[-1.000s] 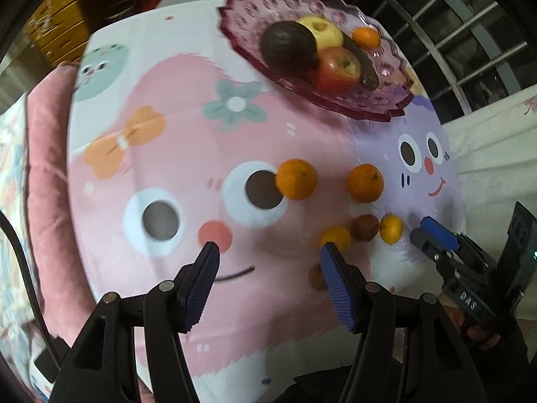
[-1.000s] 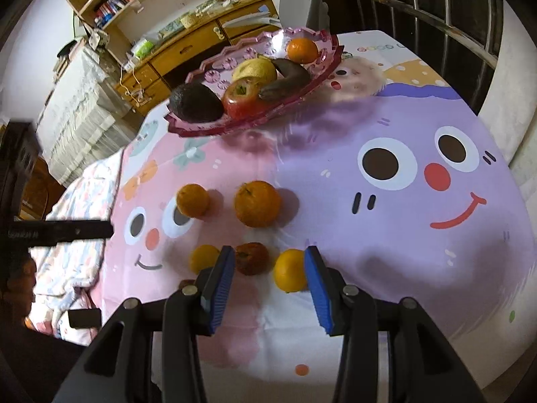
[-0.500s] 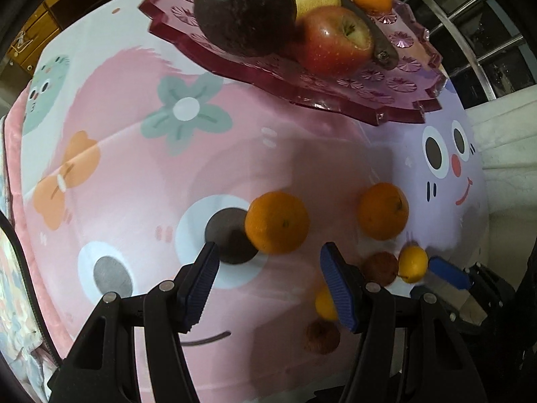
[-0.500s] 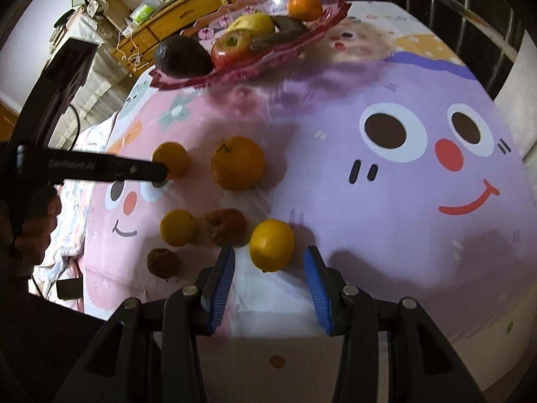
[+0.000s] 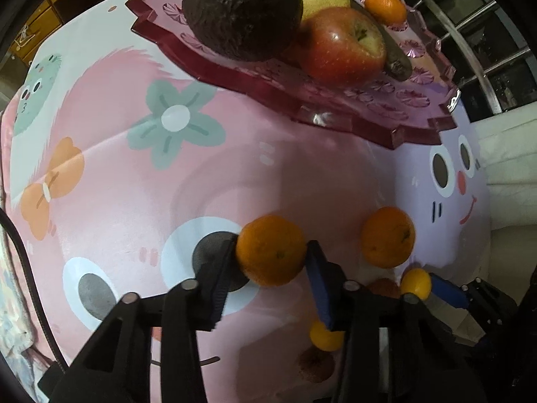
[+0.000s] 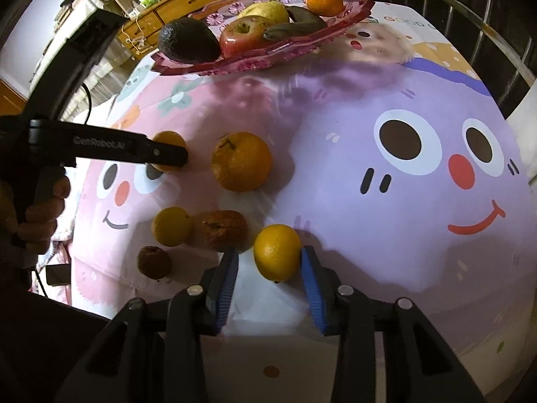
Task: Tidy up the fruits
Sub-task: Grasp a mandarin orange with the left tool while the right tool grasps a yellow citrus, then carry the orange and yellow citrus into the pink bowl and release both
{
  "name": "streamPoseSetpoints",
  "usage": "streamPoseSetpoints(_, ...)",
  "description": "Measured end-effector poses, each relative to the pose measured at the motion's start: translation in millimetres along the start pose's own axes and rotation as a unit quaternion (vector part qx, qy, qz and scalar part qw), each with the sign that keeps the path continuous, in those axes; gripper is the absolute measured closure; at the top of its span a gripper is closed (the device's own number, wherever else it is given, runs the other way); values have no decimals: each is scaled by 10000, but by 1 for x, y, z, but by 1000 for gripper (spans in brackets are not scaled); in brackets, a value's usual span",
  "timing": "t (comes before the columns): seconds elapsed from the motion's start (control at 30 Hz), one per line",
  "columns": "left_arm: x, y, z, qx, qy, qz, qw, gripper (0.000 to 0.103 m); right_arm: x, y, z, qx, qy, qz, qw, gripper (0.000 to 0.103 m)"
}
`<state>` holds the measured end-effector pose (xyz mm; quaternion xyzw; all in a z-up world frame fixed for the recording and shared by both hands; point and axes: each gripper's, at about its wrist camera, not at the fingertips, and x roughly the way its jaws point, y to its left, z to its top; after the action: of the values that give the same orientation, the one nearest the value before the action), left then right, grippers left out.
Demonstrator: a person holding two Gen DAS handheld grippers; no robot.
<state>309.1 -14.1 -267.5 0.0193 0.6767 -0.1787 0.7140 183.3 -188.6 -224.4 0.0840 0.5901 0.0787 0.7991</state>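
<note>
A pink scalloped plate (image 5: 335,107) (image 6: 268,57) at the far side holds an avocado (image 5: 241,10), a red apple (image 5: 345,47), a yellow fruit, a dark banana and a small orange. My left gripper (image 5: 271,245) points down at the cloth, its jaws closing with both pads against a small orange (image 5: 270,250). In the right wrist view that orange (image 6: 169,139) is half hidden behind the left gripper's black finger. My right gripper (image 6: 269,252) straddles a yellow-orange citrus (image 6: 278,252), jaws closing; its right pad touches and a gap shows on the left.
A bigger orange (image 6: 241,161) lies between the two grippers. A yellow fruit (image 6: 172,225), a wrinkled brown one (image 6: 224,230) and a dark shrivelled one (image 6: 153,261) lie near the cloth's front edge. A metal railing (image 6: 486,33) runs behind on the right, wooden drawers (image 6: 188,3) behind the plate.
The left gripper dropped toward the small orange and its jaws closed in on it. The right gripper sank over the yellow-orange citrus, and its jaws narrowed.
</note>
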Motion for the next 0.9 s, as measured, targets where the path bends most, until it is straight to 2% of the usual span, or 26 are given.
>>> streamPoseSetpoints(0.13,1,-2,2,-42,-69,36,10000,64,4,1,3,-61,96,-135,9998,72)
streamPoseSetpoints(0.37,-9,-1,0,-98,-195,73,9997,64,3,1,4,-108,187,-153,9997,74)
streamPoseSetpoints(0.57,-30,11,3,-268,-472,159,9984,64,1,3,4,-87,274,-109,9995,74)
streamPoseSetpoints(0.9,-88,39,18,-476,-1036,202,9933,64,-20,23,24,-383,-59,-192,9991,74)
